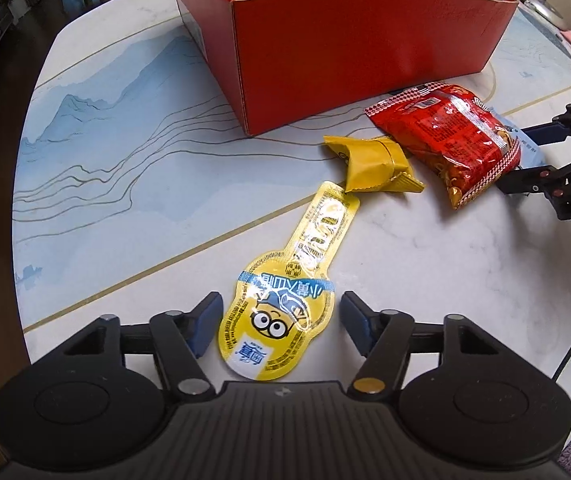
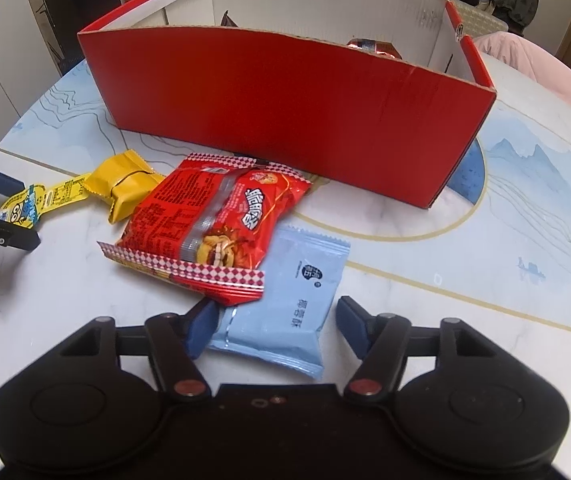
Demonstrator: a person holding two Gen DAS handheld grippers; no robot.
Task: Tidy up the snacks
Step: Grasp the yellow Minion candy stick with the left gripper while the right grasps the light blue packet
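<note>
From the left wrist view, the left tongs (image 1: 277, 320) are spread wide, their blue pads on either side of the round end of a flat yellow pouch (image 1: 285, 300) without clearly touching it. The pouch is keyhole-shaped, glossy, printed with a goggle-eyed cartoon face and a blue band, and its narrow neck points away toward a crumpled yellow wrapper (image 1: 369, 164) that overlaps its tip. Just right of the wrapper lies a puffy red snack bag (image 1: 445, 136) with a checkered edge. Behind these stands an open red cardboard box (image 1: 365, 52) holding a few items, all on a round marble-look surface (image 1: 125, 140) printed with pale blue mountains. The right tongs (image 1: 533, 160) appear at the right edge, beside the red bag. From the right wrist view, the right tongs (image 2: 275, 324) are likewise spread apart, straddling the near end of a pale blue sachet (image 2: 289, 312) that lies flat, partly under the red snack bag (image 2: 213, 224). The yellow wrapper (image 2: 125, 184) and yellow pouch (image 2: 41, 200) lie to the left, the pouch between the opened left tongs (image 2: 5, 208). The red box (image 2: 285, 112) stands just behind the snacks.
</note>
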